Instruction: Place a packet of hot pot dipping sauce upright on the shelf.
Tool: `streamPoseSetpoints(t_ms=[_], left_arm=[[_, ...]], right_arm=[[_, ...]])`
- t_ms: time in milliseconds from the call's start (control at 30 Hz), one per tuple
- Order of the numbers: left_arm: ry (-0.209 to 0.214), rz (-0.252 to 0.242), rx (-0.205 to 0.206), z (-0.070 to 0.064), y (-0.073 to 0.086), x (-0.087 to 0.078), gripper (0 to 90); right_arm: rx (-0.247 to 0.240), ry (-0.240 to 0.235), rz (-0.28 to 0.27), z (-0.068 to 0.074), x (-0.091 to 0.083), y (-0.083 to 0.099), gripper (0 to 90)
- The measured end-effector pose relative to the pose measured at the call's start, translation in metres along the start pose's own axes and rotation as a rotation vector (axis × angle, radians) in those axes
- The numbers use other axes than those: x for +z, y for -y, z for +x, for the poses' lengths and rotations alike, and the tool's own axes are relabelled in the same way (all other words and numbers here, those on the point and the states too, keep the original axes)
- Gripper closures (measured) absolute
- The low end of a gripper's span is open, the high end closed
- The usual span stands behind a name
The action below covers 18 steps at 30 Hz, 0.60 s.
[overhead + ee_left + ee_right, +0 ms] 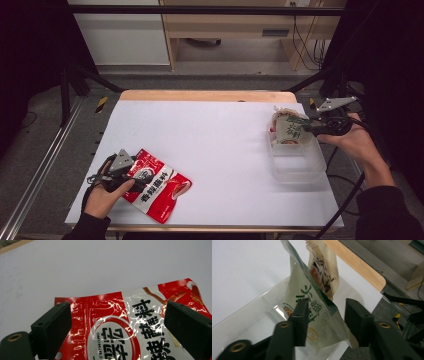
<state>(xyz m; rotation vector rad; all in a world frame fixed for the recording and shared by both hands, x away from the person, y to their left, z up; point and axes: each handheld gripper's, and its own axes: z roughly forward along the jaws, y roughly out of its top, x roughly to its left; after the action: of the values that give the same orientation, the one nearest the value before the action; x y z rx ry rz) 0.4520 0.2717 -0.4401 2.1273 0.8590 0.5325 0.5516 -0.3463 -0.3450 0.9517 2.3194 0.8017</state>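
A red snack pouch with black characters lies flat near the table's front left corner. My left gripper is over its upper end, and its jaws stand wide open on either side of the pouch. At the right, a beige and green pouch leans upright in a clear plastic container. My right gripper is at that pouch's edge. In the right gripper view the jaws of this gripper stand apart with the pouch passing between them. A second beige pouch stands behind it.
A white sheet covers the table, with a wooden edge at the back. Black frame bars and cables run along both sides. The container's wall sits close to the table's right edge.
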Motion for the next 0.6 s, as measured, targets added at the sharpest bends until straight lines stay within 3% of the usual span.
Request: streamPoseSetpoints(t_ms=[100,267,600], left_arm=[[-0.002,0.002,0.003,0.0,0.0,0.0,7.9],[-0.005,0.003,0.004,0.001,0.0,-0.001,7.9],[-0.017,0.002,-0.003,0.004,0.002,-0.003,7.9]], right_arm=[[-0.003,0.029,-0.007,0.004,-0.002,-0.003,37.8],[-0.014,0.063,-0.032,0.012,-0.01,-0.009,28.0],[-0.049,0.096,-0.1,0.042,-0.03,-0.031,17.6]])
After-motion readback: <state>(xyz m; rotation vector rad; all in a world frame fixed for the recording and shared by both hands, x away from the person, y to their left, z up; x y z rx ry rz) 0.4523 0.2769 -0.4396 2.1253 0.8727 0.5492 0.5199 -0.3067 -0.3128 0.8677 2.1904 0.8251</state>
